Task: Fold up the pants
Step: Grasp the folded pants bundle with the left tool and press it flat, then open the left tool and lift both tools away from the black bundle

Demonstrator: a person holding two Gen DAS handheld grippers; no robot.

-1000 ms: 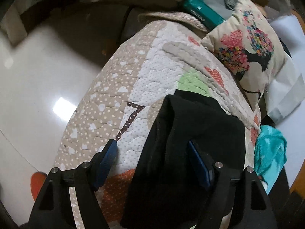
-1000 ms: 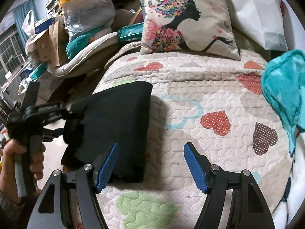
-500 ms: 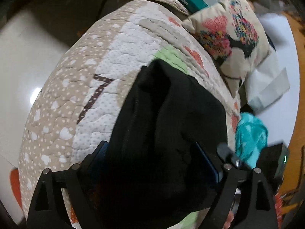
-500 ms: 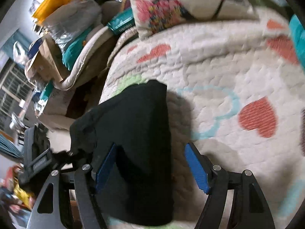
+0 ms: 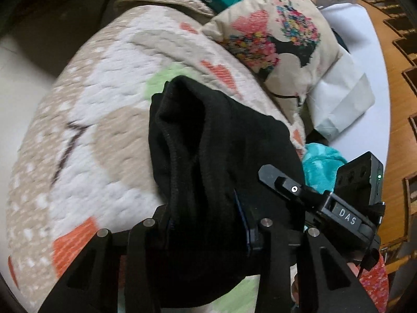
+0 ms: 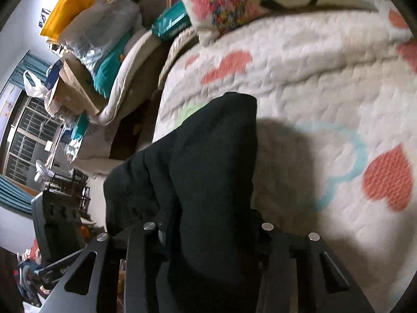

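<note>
Folded black pants lie on a heart-patterned quilt near its left edge. My left gripper straddles their near left end, and its jaws are closing with bunched fabric filling the gap; one blue pad presses into the cloth. In the right wrist view the pants rise between the fingers of my right gripper, whose jaws are also closing on the fabric, with the pads buried in it. The right gripper's housing shows close beside the left one.
A floral pillow and a white bag sit at the quilt's far end. A teal cloth lies to the right. Left of the bed are pale floor and piled boxes and bags.
Both grippers have moved in over the pants' near edge and their jaws have narrowed from wide open onto the fabric. The cloth now bunches up between the fingers.
</note>
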